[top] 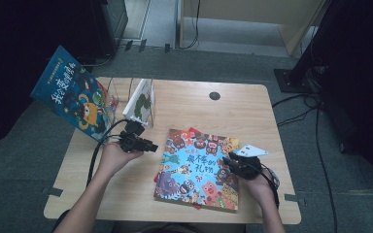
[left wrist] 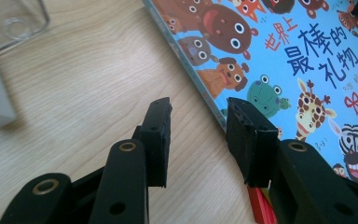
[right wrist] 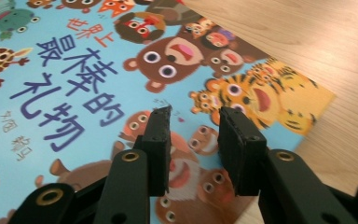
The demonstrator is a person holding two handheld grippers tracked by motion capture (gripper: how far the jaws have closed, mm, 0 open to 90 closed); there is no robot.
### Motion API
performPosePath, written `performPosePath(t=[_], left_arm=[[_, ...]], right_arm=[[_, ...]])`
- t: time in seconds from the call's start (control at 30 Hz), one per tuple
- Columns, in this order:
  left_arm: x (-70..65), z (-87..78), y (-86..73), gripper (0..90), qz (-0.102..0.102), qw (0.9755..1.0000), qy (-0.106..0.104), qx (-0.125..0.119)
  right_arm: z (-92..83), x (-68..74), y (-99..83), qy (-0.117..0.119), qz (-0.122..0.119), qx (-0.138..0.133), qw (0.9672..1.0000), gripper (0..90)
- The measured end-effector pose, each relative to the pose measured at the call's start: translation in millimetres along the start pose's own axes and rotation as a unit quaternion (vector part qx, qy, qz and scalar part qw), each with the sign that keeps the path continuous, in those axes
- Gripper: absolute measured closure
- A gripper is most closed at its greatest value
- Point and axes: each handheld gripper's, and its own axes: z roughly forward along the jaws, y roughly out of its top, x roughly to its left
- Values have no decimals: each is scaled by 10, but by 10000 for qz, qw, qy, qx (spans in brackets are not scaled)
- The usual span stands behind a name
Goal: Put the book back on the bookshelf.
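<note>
A blue picture book (top: 196, 167) with cartoon animals lies flat on the wooden table (top: 233, 107), and a red book (top: 193, 130) peeks out from under it. My left gripper (top: 153, 145) sits just left of the book's left edge. In the left gripper view its jaws stand apart over that edge (left wrist: 198, 116) with nothing between them, the cover (left wrist: 298, 51) to their right. My right gripper (top: 227, 162) hovers over the book's right part. Its jaws are apart above the cover (right wrist: 193, 121) and grip nothing.
A clear rack (top: 119, 97) at the table's back left holds a white book (top: 141, 103). A dark blue book (top: 73, 94) leans out over the left edge. A round hole (top: 214, 95) marks the tabletop at the back. Cables trail across the floor to the right.
</note>
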Motion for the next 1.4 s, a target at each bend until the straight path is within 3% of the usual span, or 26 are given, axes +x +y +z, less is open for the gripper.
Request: performPosePath(t=[0.13, 0.3, 0.4, 0.47, 0.7, 0.8, 0.93, 1.27, 1.4], left_arm=[[-14, 79, 7, 626, 10, 10000, -56, 20], [-6, 113, 2, 685, 3, 9998, -125, -160], [-7, 168, -1, 689, 101, 9997, -174, -117], [-14, 202, -19, 676, 209, 9997, -97, -49], [-19, 209, -18, 662, 150, 9996, -169, -161], [-13, 200, -19, 677, 110, 9996, -194, -186], [-36, 211, -18, 719, 122, 9994, -269, -183], [-94, 213, -69, 713, 131, 9995, -187, -231], [-94, 215, -112, 728, 31, 9995, -213, -247]], right_arm=[[-36, -64, -31, -88, 123, -28, 9999, 686], [-88, -121, -73, -180, 241, -40, 9995, 750], [-118, -161, -101, -224, 308, -65, 9993, 776], [-140, -186, -118, -257, 302, -57, 9992, 793], [-193, -255, -153, -368, 499, -30, 9981, 846], [-184, -284, -169, -457, 556, 153, 9973, 891], [-166, -288, -166, -348, 599, 160, 9975, 899], [-123, -294, -135, -445, 593, 151, 9971, 900], [-102, -306, -110, -496, 618, 130, 9968, 900]])
